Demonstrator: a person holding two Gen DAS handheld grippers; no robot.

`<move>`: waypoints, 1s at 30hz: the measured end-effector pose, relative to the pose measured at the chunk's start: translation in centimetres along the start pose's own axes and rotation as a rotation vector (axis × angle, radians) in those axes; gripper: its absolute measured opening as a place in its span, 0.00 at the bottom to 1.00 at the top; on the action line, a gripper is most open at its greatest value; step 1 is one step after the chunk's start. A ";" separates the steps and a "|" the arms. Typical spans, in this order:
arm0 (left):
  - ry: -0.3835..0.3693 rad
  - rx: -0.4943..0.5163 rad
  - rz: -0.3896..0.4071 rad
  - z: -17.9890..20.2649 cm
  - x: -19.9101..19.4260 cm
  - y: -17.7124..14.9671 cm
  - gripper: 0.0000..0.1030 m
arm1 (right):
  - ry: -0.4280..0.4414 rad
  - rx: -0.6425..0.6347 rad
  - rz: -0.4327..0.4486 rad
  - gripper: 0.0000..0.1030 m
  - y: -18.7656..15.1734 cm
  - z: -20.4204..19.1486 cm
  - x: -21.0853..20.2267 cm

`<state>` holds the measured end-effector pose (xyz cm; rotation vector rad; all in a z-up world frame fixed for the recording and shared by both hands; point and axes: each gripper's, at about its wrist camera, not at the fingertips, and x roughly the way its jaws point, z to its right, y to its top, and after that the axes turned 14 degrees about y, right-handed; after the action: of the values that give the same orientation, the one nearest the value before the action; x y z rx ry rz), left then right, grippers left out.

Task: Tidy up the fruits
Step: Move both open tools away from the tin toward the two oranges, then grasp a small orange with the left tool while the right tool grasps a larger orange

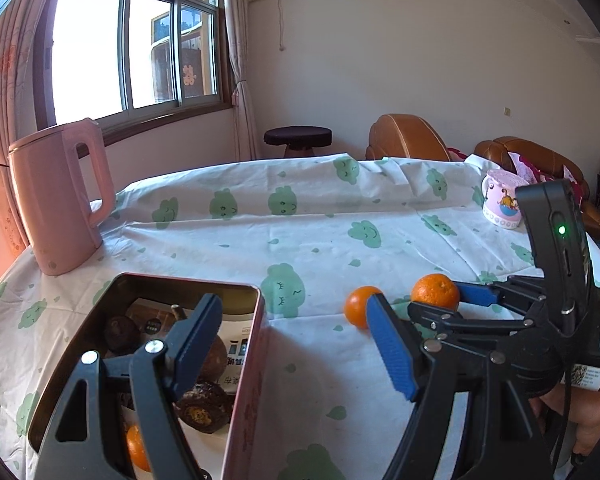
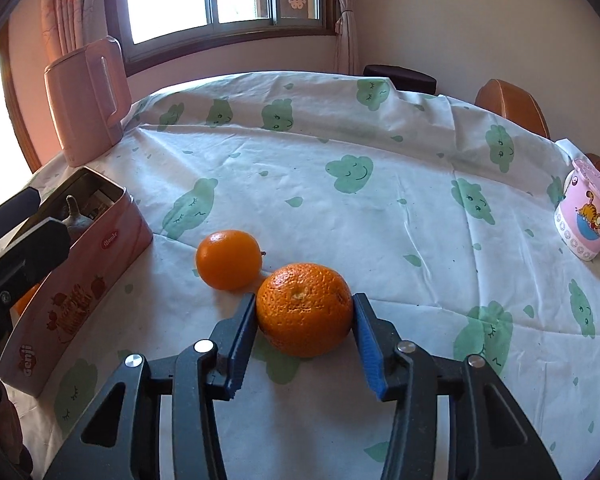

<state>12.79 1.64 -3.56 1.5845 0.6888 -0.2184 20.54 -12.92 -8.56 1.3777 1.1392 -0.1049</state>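
Left wrist view: the left tool (image 1: 296,344) hangs wide apart over the tin's (image 1: 244,360) right wall, holding nothing. Inside the tin lie one orange (image 1: 137,450) and about three dark brown fruits (image 1: 204,404). Out on the worktop (image 1: 320,236) sit two more oranges: a smooth one (image 1: 355,305) and a rough one (image 1: 435,291) with the right tool's pads at either side.

Right wrist view: the right tool (image 2: 305,334) has its pads against the rough orange (image 2: 304,314) at its widest girth, the fruit resting on the cloth. The smooth orange (image 2: 229,259) lies just beside it, nearer the tin (image 2: 80,280). Such fruit is probably light, round, prone to roll and bruises if squeezed; gripping across the middle suits it. One kettle (image 2: 86,104), one cup (image 2: 586,220).
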 end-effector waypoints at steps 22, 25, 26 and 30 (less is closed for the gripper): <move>-0.110 0.108 -0.242 7.5 7.4 0.9 0.55 | -0.082 0.161 0.064 0.47 -0.2 5.7 -2.4; -0.108 0.124 -0.266 7.8 8.1 0.6 0.51 | -0.078 0.165 0.064 0.47 -0.2 5.8 -2.4; -0.110 0.123 -0.275 7.8 8.3 0.5 0.45 | -0.078 0.167 0.063 0.47 -0.2 5.9 -2.3; -0.130 0.110 -0.284 7.7 8.4 0.6 0.37 | -0.072 0.156 0.052 0.48 -0.1 5.7 -2.1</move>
<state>21.81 -3.15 -8.65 1.5576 0.8097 -0.5721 22.64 -18.62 -8.49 1.5289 1.0514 -0.2084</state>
